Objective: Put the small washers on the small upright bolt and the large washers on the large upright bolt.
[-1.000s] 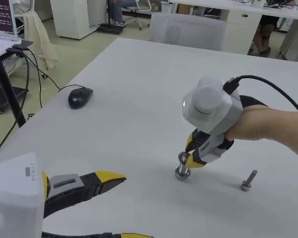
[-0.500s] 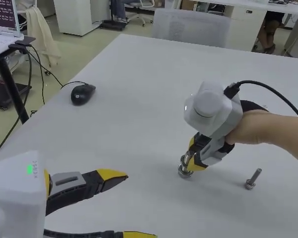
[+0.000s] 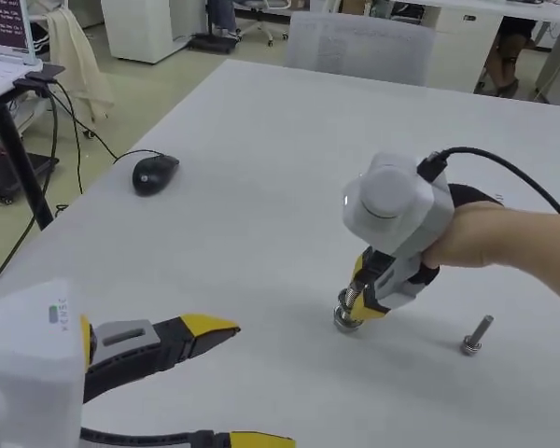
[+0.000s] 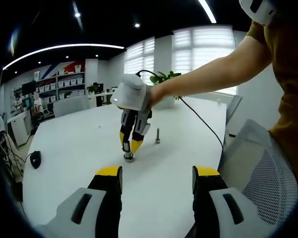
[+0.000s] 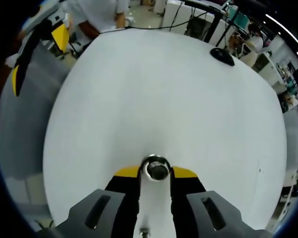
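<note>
Above large bolt, right tool tilted down — left tool agape

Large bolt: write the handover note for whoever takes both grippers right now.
Left gripper: open, empty, hovers above the table.
Right gripper: jaws close on either side of the large bolt near its top; whether they pinch a washer cannot be told.
Large bolt stands upright; metal at its base may be washers. Small bolt stands apart, untouched.
Left to do: seat anything held, release, then check both stacks. I can make out no loose washers.
</note>
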### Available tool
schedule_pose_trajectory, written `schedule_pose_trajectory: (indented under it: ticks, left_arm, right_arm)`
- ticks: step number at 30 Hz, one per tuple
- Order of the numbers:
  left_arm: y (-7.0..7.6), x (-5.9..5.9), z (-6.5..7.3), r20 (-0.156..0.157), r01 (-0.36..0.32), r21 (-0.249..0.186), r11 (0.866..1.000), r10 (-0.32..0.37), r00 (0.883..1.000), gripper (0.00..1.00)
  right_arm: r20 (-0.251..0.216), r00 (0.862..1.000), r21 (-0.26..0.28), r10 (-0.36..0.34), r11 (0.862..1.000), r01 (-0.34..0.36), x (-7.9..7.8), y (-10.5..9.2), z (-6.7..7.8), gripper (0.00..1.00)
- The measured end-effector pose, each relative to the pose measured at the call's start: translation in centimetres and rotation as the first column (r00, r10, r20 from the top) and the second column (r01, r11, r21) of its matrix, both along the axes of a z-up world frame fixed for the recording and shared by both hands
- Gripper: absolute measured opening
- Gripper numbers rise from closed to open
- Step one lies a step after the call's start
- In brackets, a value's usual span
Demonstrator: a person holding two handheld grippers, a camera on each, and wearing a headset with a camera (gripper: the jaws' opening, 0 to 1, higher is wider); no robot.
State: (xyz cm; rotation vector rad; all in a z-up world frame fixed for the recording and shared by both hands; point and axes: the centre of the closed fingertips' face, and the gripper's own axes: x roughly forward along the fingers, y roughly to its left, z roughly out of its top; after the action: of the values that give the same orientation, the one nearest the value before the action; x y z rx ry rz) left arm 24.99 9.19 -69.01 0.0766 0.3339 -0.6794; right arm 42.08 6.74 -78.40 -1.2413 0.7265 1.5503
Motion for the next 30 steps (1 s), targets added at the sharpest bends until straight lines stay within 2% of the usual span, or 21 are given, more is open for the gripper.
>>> schedule_pose_trajectory:
  ticks: [8,16,22,30]
  left_arm:
    - [0.0,-0.1,0.1,0.002,-0.004,-0.005,1.000,0.004,1.000,0.56]
    - [-0.1,-0.1,0.1,0.000,-0.006,-0.007,1.000,0.006,1.000,0.56]
    - [0.4,0.0,-0.2,-0.002,-0.010,-0.006,1.000,0.010,1.000,0.56]
    - [0.7,0.2,-0.4,-0.003,-0.011,-0.005,1.000,0.011,1.000,0.56]
  right_arm:
    - [0.021,0.999,-0.035,0.028,0.999,-0.027,0.0,0.0,-0.5,0.22]
    - [0.010,0.999,-0.065,0.032,0.997,-0.032,-0.1,-0.1,-1.4,0.22]
    - [0.004,1.000,-0.078,0.025,0.997,-0.024,0.0,-0.1,-1.8,0.23]
    - [-0.009,1.000,-0.079,0.014,0.997,-0.014,-0.1,-0.1,-2.2,0.23]
